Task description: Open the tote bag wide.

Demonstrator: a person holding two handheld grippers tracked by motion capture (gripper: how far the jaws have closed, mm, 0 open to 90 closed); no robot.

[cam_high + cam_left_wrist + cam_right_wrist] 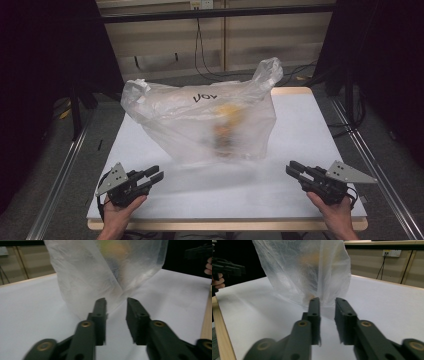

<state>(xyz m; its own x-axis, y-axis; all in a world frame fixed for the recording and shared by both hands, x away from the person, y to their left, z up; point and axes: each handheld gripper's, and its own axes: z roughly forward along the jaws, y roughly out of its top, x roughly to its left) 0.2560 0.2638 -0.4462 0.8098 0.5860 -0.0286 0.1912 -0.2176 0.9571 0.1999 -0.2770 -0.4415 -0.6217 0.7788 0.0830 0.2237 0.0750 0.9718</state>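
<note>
Nearest to us, at the front edge of the high view, our two hands hold the left gripper (pixel 155 177) and the right gripper (pixel 292 169), both low over the white table top with its pale wooden rim (pixel 210 200), each angled inward toward the middle. Largest on that table is the translucent white plastic carrier bag with dark lettering on its upper side (pixel 200 125), standing loosely puffed at the centre toward the far side, well apart from both grippers. We judge it light, limp and slippery: thin crinkled film that will collapse and slide under a pinch, and could tear if we pull hard on a single layer. Its two knotted-looking handle loops, one at the far right corner (pixel 267 70) and one at the left corner (pixel 136 90), look like the soundest places to take hold, since the film is bunched and thicker there. Inside, a blurred orange and yellow object (pixel 225 125) sits near the bag's middle; what it is we cannot tell, but it should weigh the bottom down and swing when lifted. In the left gripper view the jaws stand a little parted with nothing between them, bag ahead (pixel 100 270); in the right gripper view they stand likewise, empty.
</note>
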